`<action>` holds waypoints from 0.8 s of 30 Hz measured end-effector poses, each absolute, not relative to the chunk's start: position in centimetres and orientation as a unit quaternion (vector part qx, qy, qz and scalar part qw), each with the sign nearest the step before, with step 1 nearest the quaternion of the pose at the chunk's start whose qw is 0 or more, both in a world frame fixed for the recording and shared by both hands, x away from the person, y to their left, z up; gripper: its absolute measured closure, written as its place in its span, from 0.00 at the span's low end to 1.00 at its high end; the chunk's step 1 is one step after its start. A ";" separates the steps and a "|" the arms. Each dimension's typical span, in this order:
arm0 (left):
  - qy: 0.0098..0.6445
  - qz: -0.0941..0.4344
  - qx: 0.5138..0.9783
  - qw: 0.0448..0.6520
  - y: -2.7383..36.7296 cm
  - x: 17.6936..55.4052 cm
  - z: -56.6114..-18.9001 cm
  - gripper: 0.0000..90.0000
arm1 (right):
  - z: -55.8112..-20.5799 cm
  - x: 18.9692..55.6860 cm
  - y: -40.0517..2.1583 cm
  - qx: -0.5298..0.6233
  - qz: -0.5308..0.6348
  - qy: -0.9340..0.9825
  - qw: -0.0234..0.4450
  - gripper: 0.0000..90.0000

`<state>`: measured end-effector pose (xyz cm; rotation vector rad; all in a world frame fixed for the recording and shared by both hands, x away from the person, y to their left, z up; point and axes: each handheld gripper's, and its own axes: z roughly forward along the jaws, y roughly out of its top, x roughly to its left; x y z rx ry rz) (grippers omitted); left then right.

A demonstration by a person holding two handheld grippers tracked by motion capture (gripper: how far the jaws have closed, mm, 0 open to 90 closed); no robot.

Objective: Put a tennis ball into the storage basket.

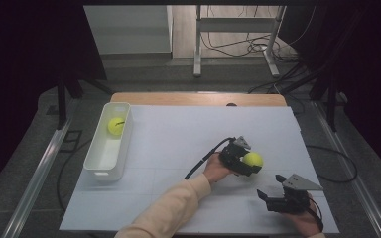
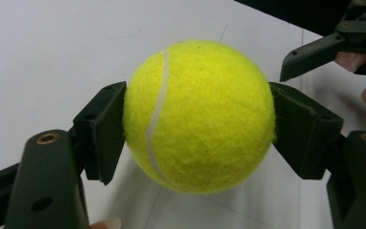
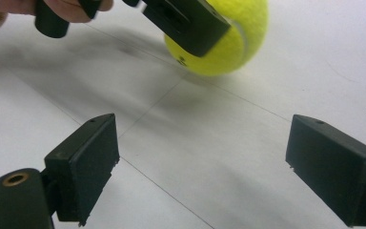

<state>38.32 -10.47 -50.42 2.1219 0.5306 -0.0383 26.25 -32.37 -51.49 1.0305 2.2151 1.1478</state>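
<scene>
Both black pads of my left gripper (image 2: 198, 129) squeeze the yellow tennis ball (image 2: 200, 117) just above the white table (image 1: 178, 144), so I can carry it to the white bin (image 1: 107, 144), while my right gripper (image 3: 202, 167) waits wide open, empty.

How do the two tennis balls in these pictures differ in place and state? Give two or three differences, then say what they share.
The tennis ball in the left gripper is clamped between that gripper's pads; the tennis ball in the white bin lies loose, touched by no gripper. The gripped ball is over the white sheet at the right; the other sits inside the white bin at the sheet's left edge. The right gripper, open, is near the gripped ball and far from the other. Both are yellow-green.
</scene>
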 end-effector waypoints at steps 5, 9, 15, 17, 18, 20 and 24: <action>0.214 -0.007 0.857 0.469 -9.4 37.8 -50.0 0.29 | -51.5 26.2 -32.4 0.373 0.415 0.800 0.219 0.12; 0.213 -0.001 0.853 0.477 -8.4 37.3 -49.6 0.30 | -51.5 26.2 -32.3 0.373 0.414 0.800 0.220 0.12; 0.210 0.009 0.851 0.482 -7.1 36.9 -49.0 0.30 | -51.5 26.2 -32.2 0.375 0.412 0.801 0.221 0.12; 0.209 0.011 0.851 0.481 -6.6 36.9 -48.8 0.29 | -51.5 26.2 -32.2 0.375 0.411 0.801 0.222 0.12; 0.211 0.012 0.850 0.483 -6.5 36.9 -48.8 0.29 | -51.5 26.2 -32.2 0.374 0.412 0.801 0.222 0.12; 0.213 0.012 0.848 0.485 -6.1 36.7 -48.7 0.29 | -51.5 26.2 -32.2 0.375 0.412 0.800 0.221 0.12; 0.216 0.014 0.849 0.482 -5.4 36.6 -48.6 0.29 | -51.5 26.3 -32.1 0.377 0.413 0.800 0.219 0.12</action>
